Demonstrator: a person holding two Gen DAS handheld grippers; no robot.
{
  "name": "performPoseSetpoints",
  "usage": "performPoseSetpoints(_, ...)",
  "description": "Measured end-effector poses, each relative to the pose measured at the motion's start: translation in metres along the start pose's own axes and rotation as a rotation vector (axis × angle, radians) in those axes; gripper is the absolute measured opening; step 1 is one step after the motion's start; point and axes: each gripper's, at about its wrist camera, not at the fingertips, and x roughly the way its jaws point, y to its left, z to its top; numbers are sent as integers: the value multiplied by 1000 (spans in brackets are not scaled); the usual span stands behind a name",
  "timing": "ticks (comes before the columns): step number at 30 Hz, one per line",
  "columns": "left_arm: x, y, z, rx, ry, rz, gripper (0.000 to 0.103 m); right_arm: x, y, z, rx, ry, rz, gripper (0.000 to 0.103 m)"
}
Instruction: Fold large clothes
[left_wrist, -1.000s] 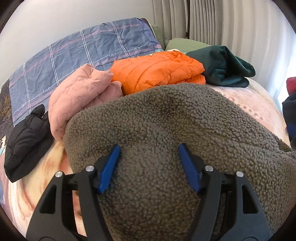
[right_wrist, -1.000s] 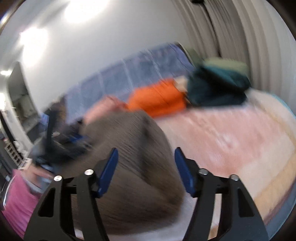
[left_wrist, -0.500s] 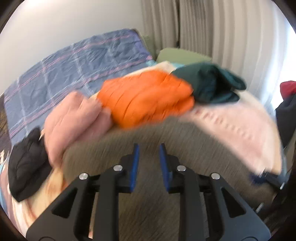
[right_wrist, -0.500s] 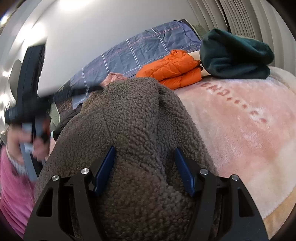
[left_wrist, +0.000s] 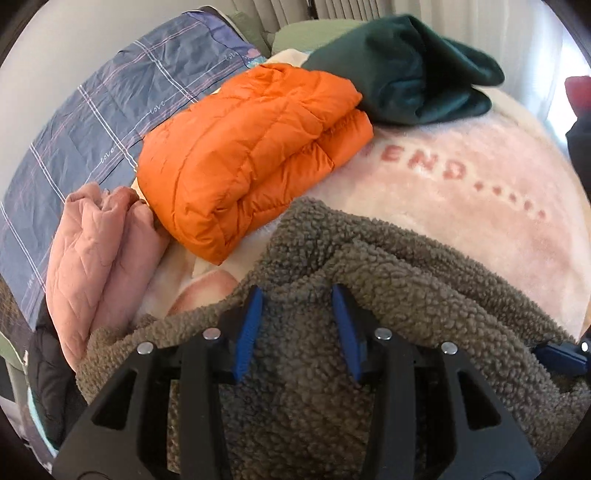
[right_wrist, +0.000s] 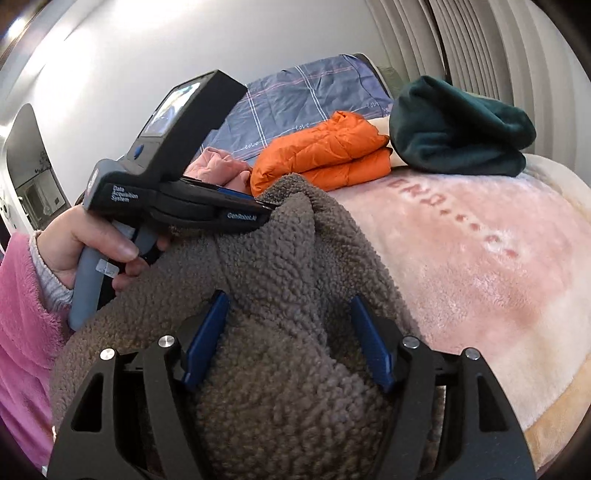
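The brown, curly-pile fleece garment (left_wrist: 388, 295) lies bunched at the near edge of the pale pink plush blanket (left_wrist: 461, 192) that covers the bed, heaped up under both of your tools. Your left gripper (left_wrist: 297, 328) sits over a raised ridge of the fleece; its jaws are opening, the ridge stands between the blue pads (left_wrist: 248, 332), and they do not look to be pressing it. Your right gripper (right_wrist: 290, 336) straddles a thicker hump of the same garment, its jaws opening too and set wide, with fleece between them but no clear pinch. In the right wrist view your left hand (right_wrist: 92, 251), in a pink fleecy sleeve (right_wrist: 22, 317), holds the left tool low against the cloth.

This looks like a regrip in mid-fold: the garment is gathered, not yet flat or squared. Next you probably need to find an edge or a corner on each side, close on one layer only, and draw the cloth out flat towards open blanket.

Beyond it lie a folded orange quilted puffer jacket (left_wrist: 251, 147), a dusty pink quilted garment (left_wrist: 99, 251) and a folded dark green garment (left_wrist: 413, 70), with a blue checked pillow (left_wrist: 92, 118) behind.
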Motion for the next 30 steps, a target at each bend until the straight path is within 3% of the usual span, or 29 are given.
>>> performPoseSetpoints(6, -48, 4, -6, -7, -110, 127, 53, 0, -2, 0, -11, -4, 11, 70)
performPoseSetpoints(9, -72, 36, -22, -91, -155, 168, 53, 0, -4, -1, 0, -5, 21, 70)
performPoseSetpoints(12, -77, 80, -44, -198, -135, 247, 49, -1, -3, -1, -3, -9, 18, 70)
performPoseSetpoints(14, -60, 108, -60, -304, -74, 243, 51, -1, -2, -1, -2, -11, 21, 70)
performPoseSetpoints(15, -40, 122, -75, -363, -29, 183, 59, -1, -2, -1, -3, -12, 25, 70)
performPoseSetpoints(16, -25, 124, -84, -374, -11, 143, 61, 0, -1, -1, -6, -13, 26, 70)
performPoseSetpoints(19, -10, 123, -97, -437, -52, 129, 61, 2, 2, 1, -5, -21, 6, 70)
performPoseSetpoints(21, -11, 116, -94, -404, -46, 166, 61, 3, -2, 2, 5, -11, 18, 70)
performPoseSetpoints(25, -13, 121, -92, -405, -31, 145, 61, 3, -2, 3, 5, -3, 22, 70)
performPoseSetpoints(30, -55, 108, -79, -352, -85, 241, 61, -2, -3, 0, 12, 0, 22, 71)
